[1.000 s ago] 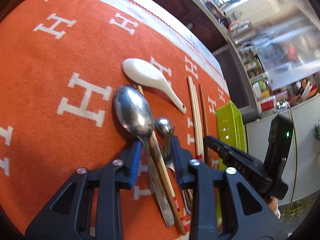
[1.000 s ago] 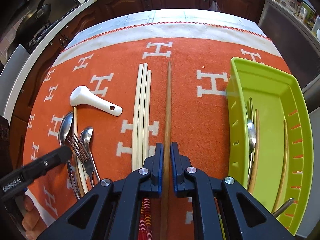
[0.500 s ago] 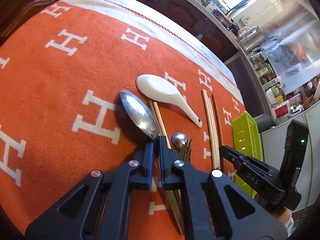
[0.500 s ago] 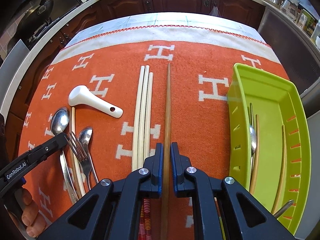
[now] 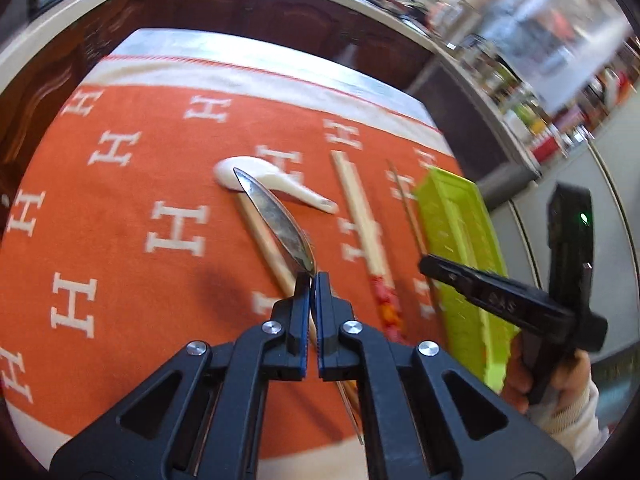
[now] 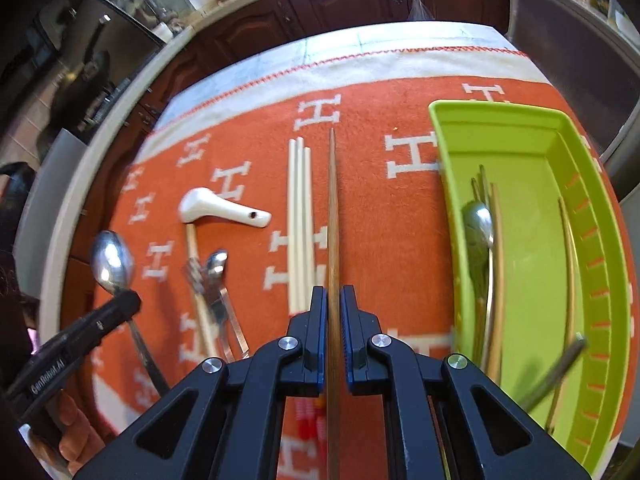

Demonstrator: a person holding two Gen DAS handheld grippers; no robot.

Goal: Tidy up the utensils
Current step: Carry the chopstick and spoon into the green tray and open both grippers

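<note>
My left gripper [image 5: 311,280] is shut on the neck of a large steel spoon [image 5: 276,220] and holds it raised above the orange cloth; the spoon [image 6: 112,260] and left gripper [image 6: 120,306] also show in the right wrist view. My right gripper [image 6: 333,300] is shut on a brown wooden chopstick [image 6: 332,200] that points away over the cloth. A white ceramic spoon [image 6: 220,212], several pale chopsticks [image 6: 299,220], a small spoon [image 6: 216,264] and a fork [image 6: 200,280] lie on the cloth.
A lime green tray [image 6: 600,240] at the right holds a spoon [image 6: 478,220], chopsticks and another utensil. The orange cloth [image 6: 380,240] with white H marks covers the table. Dark cabinets and a counter edge lie beyond. The right gripper also shows in the left wrist view [image 5: 500,300].
My left gripper closed on the large spoon and lifted it off the cloth, tilting it on edge. The right gripper stayed shut on the brown chopstick and rose a little.
</note>
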